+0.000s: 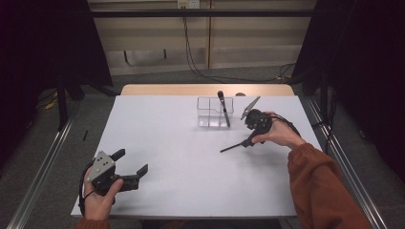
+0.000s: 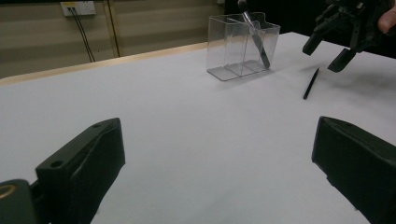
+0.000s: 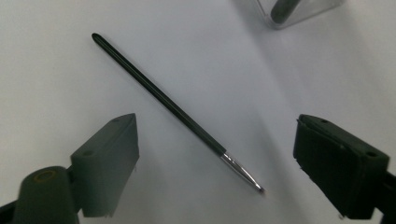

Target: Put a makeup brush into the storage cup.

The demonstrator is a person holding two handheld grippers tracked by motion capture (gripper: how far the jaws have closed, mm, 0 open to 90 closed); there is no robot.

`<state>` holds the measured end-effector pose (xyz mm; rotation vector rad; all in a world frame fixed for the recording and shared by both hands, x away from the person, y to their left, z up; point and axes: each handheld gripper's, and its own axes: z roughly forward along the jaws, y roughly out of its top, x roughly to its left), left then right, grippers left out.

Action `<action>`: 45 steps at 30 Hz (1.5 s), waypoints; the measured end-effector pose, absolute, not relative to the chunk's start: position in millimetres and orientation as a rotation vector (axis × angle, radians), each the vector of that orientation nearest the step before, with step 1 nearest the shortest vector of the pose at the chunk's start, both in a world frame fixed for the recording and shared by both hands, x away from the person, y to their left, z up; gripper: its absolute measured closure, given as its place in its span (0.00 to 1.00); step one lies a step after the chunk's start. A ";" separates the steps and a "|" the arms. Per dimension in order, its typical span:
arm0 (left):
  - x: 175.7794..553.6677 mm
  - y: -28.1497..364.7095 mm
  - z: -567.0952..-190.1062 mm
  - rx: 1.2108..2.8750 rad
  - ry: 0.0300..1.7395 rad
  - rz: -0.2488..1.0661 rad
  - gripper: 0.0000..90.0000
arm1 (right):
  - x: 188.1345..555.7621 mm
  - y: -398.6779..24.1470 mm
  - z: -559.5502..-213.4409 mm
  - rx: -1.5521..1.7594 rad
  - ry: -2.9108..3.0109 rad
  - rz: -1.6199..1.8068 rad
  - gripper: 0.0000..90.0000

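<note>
A thin black brush (image 3: 173,109) is seen lying flat on the white bench (image 1: 181,157), right of centre and just in front of a clear divided holder (image 1: 215,112). In the high view its long axis runs diagonally, from the near left end up toward the right gripper (image 1: 249,138), which covers the far end there. In the right gripper view the whole brush is shown: a rounded dark handle end at the upper left, then a short silver ferrule and a fine pointed tip at the lower right, the tip being slightly blurred. The fingers (image 3: 109,158) of the right gripper are spread well apart, one to each side of the brush and above it, with neither touching it; nothing is gripped. The left gripper (image 1: 131,164) is held over the near left of the bench, well apart from the brush, with its fingers (image 2: 86,158) also wide open and empty. In the holder a second, thicker dark tool (image 1: 223,109) is seen leaning, its head rising above the rim; through the clear walls its lower end is hard to make out. In the right gripper view the holder is cut off by the top edge
</note>
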<state>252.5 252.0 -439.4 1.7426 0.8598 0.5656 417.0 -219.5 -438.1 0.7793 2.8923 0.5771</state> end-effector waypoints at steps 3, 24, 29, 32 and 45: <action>252.4 252.9 -439.6 1.738 0.868 0.565 0.03 | 419.2 -214.4 -439.2 0.751 2.914 0.530 0.20; 251.4 251.5 -438.9 1.746 0.844 0.552 0.03 | 431.2 -207.3 -453.3 0.641 3.054 0.283 0.58; 250.5 252.4 -439.1 1.748 0.841 0.551 0.03 | 433.8 -207.7 -451.9 0.646 3.071 0.261 0.71; 250.8 252.4 -439.3 1.747 0.842 0.548 0.03 | 434.4 -208.6 -451.7 0.637 3.068 0.257 0.75; 250.6 251.6 -439.3 1.751 0.838 0.549 0.03 | 431.2 -207.4 -451.9 0.604 3.089 0.269 0.92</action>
